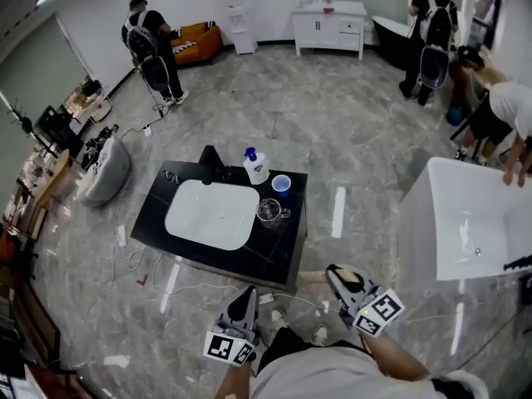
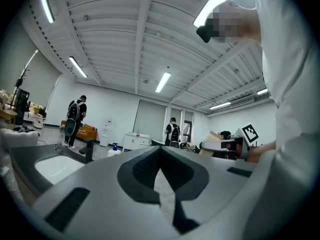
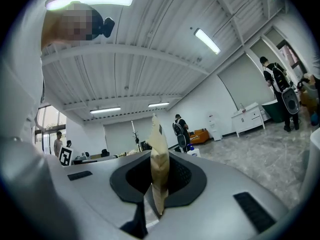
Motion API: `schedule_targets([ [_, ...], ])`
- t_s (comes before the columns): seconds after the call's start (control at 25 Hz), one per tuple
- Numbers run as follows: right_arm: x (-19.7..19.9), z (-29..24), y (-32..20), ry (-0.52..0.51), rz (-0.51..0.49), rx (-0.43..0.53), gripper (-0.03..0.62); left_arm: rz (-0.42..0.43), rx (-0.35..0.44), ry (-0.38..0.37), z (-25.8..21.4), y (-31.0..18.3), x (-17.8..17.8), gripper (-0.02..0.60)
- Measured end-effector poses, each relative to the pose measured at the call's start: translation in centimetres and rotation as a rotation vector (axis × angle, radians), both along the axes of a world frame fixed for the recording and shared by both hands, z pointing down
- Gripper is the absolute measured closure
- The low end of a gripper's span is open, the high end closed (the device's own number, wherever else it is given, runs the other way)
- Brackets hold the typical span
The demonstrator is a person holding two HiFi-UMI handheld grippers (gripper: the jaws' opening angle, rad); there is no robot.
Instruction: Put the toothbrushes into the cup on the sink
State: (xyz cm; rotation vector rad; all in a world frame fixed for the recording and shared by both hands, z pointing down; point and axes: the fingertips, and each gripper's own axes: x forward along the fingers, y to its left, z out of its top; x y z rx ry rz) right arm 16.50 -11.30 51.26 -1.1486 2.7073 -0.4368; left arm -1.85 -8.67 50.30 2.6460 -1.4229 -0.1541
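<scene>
Floor: grey marble, open room. Other people with backpacks stand well away at the far wall, and one is bent over by the tub. None is near the work.

Bathtub: white, to the right, apart from the worktop. Plays no part in the task.

Worktop: black slab, ahead of the person and out of reach. White basin is sunk into its left part, with a black faucet on the far rim.

Left claw: held low against the body and tilted up. Its own view shows more ceiling than sink. Jaws together, nothing between them. Reads as a carrying posture, not a reach.

Right claw: also close to the body, nose raised. Jaws pressed together on a thin beige strip that stands up past the tips. It looks like paper or a wrapper, but I cannot tell what it is.

Soap bottle: white with a blue pump, at the far edge just right of the basin.

Glass cup: clear, upright, just beside the basin's right rim. Likely the target, since it stands nearest the near edge.

Blue cup: small, upright, between bottle and glass. Could equally be the target.

Toothbrushes: none made out in any view, either on the worktop or in a cup. My judgement is that the task has not started, and the person has to step up to the worktop first.
</scene>
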Motion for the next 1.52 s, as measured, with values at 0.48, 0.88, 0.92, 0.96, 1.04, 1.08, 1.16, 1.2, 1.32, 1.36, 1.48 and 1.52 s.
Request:
schedule_targets([
  [0.48, -4.7, -1.8, -6.5, 0.055, 0.064, 0.020, 0.543, 0.061, 0.011, 0.034, 0.4, -6.2, -5.0, 0.583],
  [0.88, -5.6, -3.1, -9.9, 0.070, 0.103, 0.035, 0.543, 0.101, -0.012, 0.076, 0.8, -8.5, -5.0, 0.583],
  [0.92, -5.4, -3.3, -10.0, 0.071, 0.098, 0.038, 0.543, 0.094, -0.011, 0.082, 0.5, -8.5, -5.0, 0.583],
  [0.96, -5.4, -3.5, -10.2, 0.073, 0.094, 0.042, 0.543, 0.088, -0.008, 0.080, 0.4, -8.4, -5.0, 0.583],
  [1.04, -5.5, -3.7, -11.0, 0.066, 0.083, 0.045, 0.543, 0.072, -0.003, 0.072, 0.3, -8.3, -5.5, 0.583],
  [1.08, -5.6, -3.8, -11.4, 0.058, 0.077, 0.043, 0.543, 0.060, -0.002, 0.073, 0.3, -8.3, -5.9, 0.583],
  [1.16, -5.9, -4.1, -12.2, 0.045, 0.067, 0.043, 0.543, 0.037, -0.002, 0.077, 0.3, -8.3, -6.6, 0.583],
  [1.2, -6.1, -4.3, -12.6, 0.042, 0.063, 0.046, 0.543, 0.028, 0.000, 0.078, 0.3, -8.3, -6.9, 0.583],
  [1.32, -6.7, -4.7, -14.0, 0.039, 0.056, 0.058, 0.543, 0.007, 0.011, 0.081, 0.2, -8.4, -7.7, 0.583],
  [1.36, -6.9, -4.7, -14.4, 0.036, 0.055, 0.059, 0.543, 0.001, 0.014, 0.081, 0.2, -8.5, -7.9, 0.583],
  [1.48, -7.4, -4.5, -15.9, 0.026, 0.049, 0.058, 0.543, -0.012, 0.014, 0.081, 0.5, -8.6, -8.5, 0.583],
  [1.52, -7.6, -4.4, -16.5, 0.022, 0.048, 0.057, 0.543, -0.015, 0.011, 0.080, 0.6, -8.6, -8.7, 0.583],
])
